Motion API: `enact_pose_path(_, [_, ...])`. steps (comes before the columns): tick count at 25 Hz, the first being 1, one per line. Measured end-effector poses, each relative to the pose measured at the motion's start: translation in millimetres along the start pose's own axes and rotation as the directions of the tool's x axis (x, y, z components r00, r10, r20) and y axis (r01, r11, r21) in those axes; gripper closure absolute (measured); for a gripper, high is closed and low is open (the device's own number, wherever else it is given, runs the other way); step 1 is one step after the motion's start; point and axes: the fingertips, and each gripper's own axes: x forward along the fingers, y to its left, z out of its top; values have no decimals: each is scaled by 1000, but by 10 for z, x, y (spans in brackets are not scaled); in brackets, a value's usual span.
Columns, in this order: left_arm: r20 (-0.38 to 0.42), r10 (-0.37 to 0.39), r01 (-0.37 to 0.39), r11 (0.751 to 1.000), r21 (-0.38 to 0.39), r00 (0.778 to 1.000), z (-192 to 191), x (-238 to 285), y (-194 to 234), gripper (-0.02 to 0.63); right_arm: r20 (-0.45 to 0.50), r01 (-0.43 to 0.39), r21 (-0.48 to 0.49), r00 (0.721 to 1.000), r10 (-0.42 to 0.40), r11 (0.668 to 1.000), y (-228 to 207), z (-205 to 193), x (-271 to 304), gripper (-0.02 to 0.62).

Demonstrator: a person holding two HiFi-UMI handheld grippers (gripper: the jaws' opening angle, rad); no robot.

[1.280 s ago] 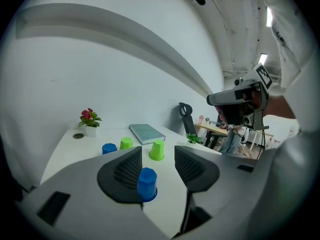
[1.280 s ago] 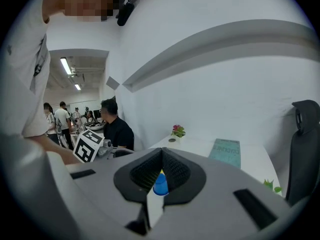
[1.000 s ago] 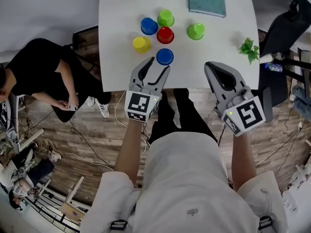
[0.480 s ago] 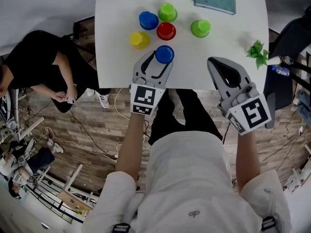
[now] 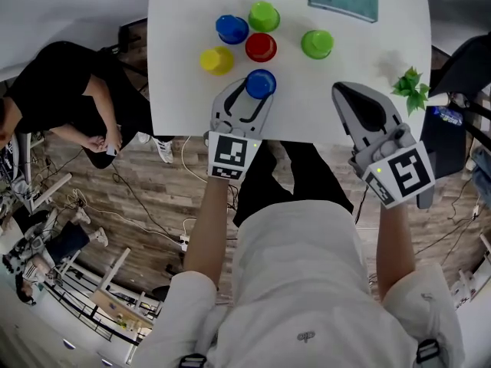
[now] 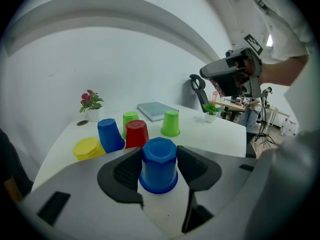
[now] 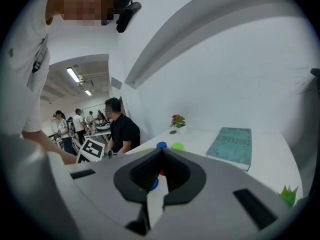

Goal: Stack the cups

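Left hand-held gripper [image 5: 252, 92]: jaws apart, flanking blue cup [image 5: 261, 83] | right hand-held gripper [image 5: 343, 92]: jaws together

Head view looks steeply down; both gripper views share the table [image 5: 176, 90].

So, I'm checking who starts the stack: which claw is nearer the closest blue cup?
Left. The left claw straddles the blue cup, a jaw either side; the right claw, shut, hangs off to its right.

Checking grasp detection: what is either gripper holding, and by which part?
Left gripper: fingers flank the near blue cup at its side walls, cup standing on the table; whether they clamp it cannot be told. Right gripper is shut, empty.
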Motion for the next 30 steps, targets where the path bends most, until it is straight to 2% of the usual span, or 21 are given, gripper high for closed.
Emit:
enact_pose_path(9, [11,-44,44,998,33,999,166,154,-336,376,12,12,9,1000,-12,1000,-219,-29,-144,589])
enact_pose_path(20, [9,-170,169,982,82,985,301,458,-860,376,12,72,27,997,-73,997,-350,-92,-339,589])
enact_pose_path(25, [-1,-200,199,972,123,980,273,509,-970,376,4,96,31,995,-96,995,-411,-128,-400,589])
enact_pose_path(30, [-4,-210,209,972,103,978,236,539,-971,375,4,111,28,994,-111,993,-445,-134,-415,589])
